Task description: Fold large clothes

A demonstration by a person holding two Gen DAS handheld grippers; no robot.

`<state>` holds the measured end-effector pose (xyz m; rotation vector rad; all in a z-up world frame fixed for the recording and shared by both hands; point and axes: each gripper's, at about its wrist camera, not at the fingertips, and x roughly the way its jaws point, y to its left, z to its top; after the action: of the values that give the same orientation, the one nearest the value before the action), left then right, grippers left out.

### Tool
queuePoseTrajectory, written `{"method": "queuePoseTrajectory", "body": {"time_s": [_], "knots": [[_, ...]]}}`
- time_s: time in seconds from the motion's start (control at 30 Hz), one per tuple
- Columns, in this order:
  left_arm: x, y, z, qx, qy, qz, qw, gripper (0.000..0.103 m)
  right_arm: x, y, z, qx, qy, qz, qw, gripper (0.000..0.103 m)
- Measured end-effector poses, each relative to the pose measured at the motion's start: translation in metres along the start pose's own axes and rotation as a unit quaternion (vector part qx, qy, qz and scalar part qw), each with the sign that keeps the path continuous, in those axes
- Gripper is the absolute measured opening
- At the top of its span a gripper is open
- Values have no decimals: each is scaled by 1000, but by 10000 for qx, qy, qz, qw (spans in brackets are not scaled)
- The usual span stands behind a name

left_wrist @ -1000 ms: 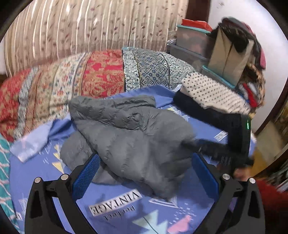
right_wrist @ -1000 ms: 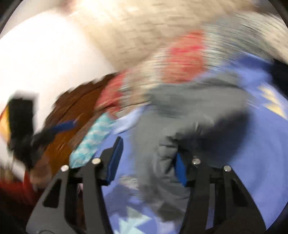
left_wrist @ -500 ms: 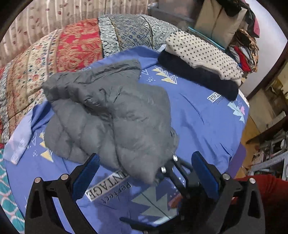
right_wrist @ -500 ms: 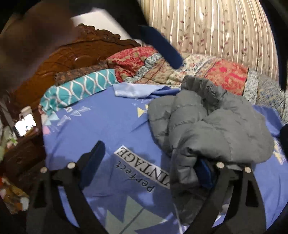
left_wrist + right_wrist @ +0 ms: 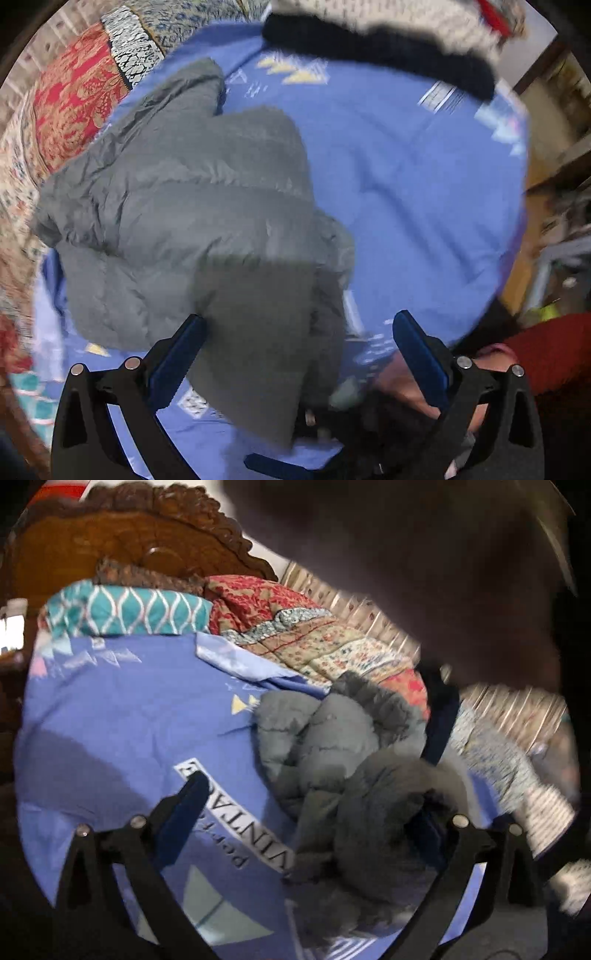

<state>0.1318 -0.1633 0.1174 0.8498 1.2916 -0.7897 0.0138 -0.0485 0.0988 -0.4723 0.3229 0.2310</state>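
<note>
Both grippers now closer over grey puffer jacket point(image 5: 192, 206), bunched on blue bedsheet point(image 5: 406, 177). Left gripper point(image 5: 295, 350) jaws wide, straddling hem; right gripper point(image 5: 314, 812) jaws wide, jacket between, nothing pinched. Grasp seems imminent; folding barely begun.

Seen from the left wrist, the grey puffer jacket point(image 5: 192, 206) hides part of the blue bedsheet point(image 5: 406, 177) under it, and its lower flap covers whatever lies beneath. Beyond the jacket, the dark folded garment point(image 5: 380, 55) is smeared by blur. Seen from the right wrist, a dark blurred shape point(image 5: 424, 572) above the jacket point(image 5: 351, 768) blocks the upper right; its identity is unclear.
</note>
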Motion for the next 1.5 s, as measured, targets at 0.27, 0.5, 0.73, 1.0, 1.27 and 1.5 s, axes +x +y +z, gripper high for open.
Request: {"method": "queuePoseTrajectory", "body": {"time_s": [0.27, 0.5, 0.73, 1.0, 1.27, 1.5], "knots": [[-22, 63, 4, -980, -282, 725, 9921, 50, -9, -4, -4, 131, 64, 46, 9999, 94], [-43, 166, -62, -2762, -1063, 740, 9523, 30, -54, -60, -52, 1160, 353, 105, 9926, 94], [-94, 231, -182, -4426, -2529, 124, 8602, 27, -33, -140, -89, 2080, 1279, -5, 9697, 94], [-114, 267, -242, -5070, -2845, 140, 8135, 27, 20, -69, -60, 357, 1382, 823, 9863, 94], [-79, 259, -268, -5203, -2514, -93, 8161, 27, 94, -22, -11, -167, 1107, 1156, 9870, 83], [-97, 239, -252, -4937, -2897, -313, 8194, 26, 53, -112, 29, 1338, 874, 418, 9863, 3]]}}
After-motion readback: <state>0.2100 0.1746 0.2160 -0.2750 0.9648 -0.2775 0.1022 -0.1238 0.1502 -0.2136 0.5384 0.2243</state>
